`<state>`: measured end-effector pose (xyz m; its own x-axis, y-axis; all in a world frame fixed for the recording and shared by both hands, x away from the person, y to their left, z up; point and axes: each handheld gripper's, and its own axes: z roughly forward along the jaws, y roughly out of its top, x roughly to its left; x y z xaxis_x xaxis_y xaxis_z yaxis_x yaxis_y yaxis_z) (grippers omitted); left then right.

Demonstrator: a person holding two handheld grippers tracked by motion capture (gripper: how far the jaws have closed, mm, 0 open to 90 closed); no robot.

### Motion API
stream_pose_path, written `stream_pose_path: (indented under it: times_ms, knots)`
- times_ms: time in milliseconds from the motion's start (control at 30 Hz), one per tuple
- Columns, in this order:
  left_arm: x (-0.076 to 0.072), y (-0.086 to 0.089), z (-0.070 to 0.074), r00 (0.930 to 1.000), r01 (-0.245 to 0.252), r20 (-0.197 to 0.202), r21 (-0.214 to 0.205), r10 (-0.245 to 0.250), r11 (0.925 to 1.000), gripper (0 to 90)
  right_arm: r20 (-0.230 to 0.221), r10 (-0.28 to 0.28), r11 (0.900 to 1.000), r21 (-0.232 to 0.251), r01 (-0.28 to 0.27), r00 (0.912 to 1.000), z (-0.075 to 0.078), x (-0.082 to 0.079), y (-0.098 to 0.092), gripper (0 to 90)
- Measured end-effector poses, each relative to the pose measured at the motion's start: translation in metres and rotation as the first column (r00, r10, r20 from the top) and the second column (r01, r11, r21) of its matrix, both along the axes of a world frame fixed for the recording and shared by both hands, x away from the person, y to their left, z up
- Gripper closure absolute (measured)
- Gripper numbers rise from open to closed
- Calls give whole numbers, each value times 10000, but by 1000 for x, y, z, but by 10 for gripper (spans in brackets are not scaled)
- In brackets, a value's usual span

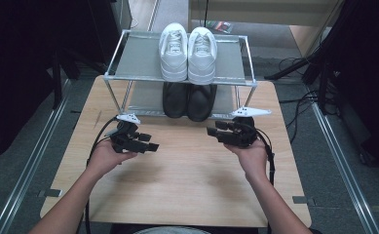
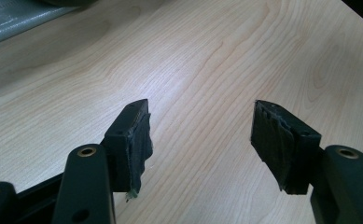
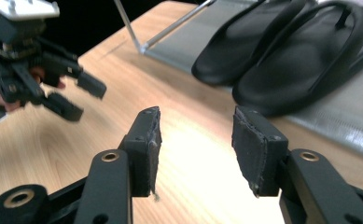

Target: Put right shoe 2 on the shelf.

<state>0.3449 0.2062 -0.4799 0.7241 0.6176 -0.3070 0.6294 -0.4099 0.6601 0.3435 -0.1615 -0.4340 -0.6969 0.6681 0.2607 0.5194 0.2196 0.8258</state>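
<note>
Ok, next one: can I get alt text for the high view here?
A person's hands hold the left tool and the right tool, both open and empty, facing each other above a wooden table. Behind them stands a two-tier metal shoe rack, with white sneakers on the top shelf and black sandals on the lower one.

Left tongs (image 1: 145, 143) gape empty; right tongs (image 1: 215, 132) gape empty, facing them.
</note>
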Motion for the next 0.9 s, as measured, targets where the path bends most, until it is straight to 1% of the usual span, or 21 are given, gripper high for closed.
stream_pose_path:
  times_ms: [100, 133, 167, 200, 233, 267, 300, 367, 400, 467, 500, 533, 567, 600, 633, 667, 767, 833, 900]
  knots:
    - [0, 0, 0, 10000, 28, -31, 36, -27, 10000, 381, -230, 149, 9997, 221, -144, 9996, -14, -8, -5, 518]
    - [0, -1, -1, 10000, 11, -16, 64, -11, 10000, 381, -230, 149, 9997, 221, -144, 9996, -14, -8, -5, 518]
    - [0, -1, -1, 10000, 29, -22, 78, -29, 10000, 381, -353, 161, 9995, 273, -152, 9992, -17, -10, -7, 518]
    - [0, -1, -1, 10000, 33, -32, 76, -32, 10000, 381, -386, 114, 9996, 244, -104, 9992, -19, -12, -9, 519]
    - [0, -1, -1, 10000, 44, -6, 76, -44, 10000, 379, -361, 137, 9997, 222, -129, 9993, -23, -15, -13, 523]
    - [0, -1, -1, 10000, 50, -4, 56, -50, 10000, 379, -361, 137, 9997, 222, -129, 9993, -23, -15, -13, 523]
    - [0, -1, -1, 10000, 53, -7, 68, -53, 10000, 378, -268, 128, 9999, 116, -125, 9996, -26, -16, -18, 523]
    - [0, -2, -1, 10000, 11, -44, 37, -11, 10000, 378, -210, 123, 9998, 133, -121, 9997, -28, -16, -20, 523]
    - [0, -2, -1, 10000, 12, -28, 40, -12, 10000, 378, -166, 91, 9994, 337, -86, 9998, -32, -17, -24, 522]
    - [0, -2, -1, 10000, 52, -1, 50, -52, 10000, 378, -133, 92, 9992, 389, -87, 9999, -34, -17, -26, 521]
    - [0, -2, -1, 10000, 78, 0, 62, -78, 10000, 377, -196, 185, 9989, 440, -176, 9996, -39, -15, -30, 519]
    - [1, -3, -1, 9999, 124, -5, 74, -124, 9999, 377, -196, 185, 9989, 440, -176, 9996, -39, -15, -30, 519]
    - [1, -3, -1, 9999, 113, 5, 99, -113, 9999, 376, -163, 143, 9991, 408, -136, 9998, -44, -13, -32, 519]
    - [1, -3, -2, 9999, 136, 15, 82, -136, 9999, 376, -163, 143, 9991, 408, -136, 9998, -44, -13, -32, 519]
    - [2, -4, -2, 9999, 165, -5, 84, -165, 9998, 374, -212, 108, 9996, 259, -102, 9997, -48, -10, -34, 517]
    - [2, -4, -2, 9999, 164, 12, 110, -165, 9998, 374, -212, 108, 9996, 259, -102, 9997, -48, -10, -34, 517]
    - [3, -5, -2, 9999, 138, -16, 136, -137, 9998, 370, -410, 24, 10000, 48, -22, 9992, -55, -5, -36, 517]
    - [3, -4, -3, 9999, 123, -65, 73, -122, 9999, 369, -390, 10, 10000, 4, -10, 9992, -55, -5, -36, 517]
    - [4, -5, -4, 9999, 106, -126, 92, -105, 9999, 368, -271, 45, 9998, -175, -49, 9996, -55, -4, -35, 520]
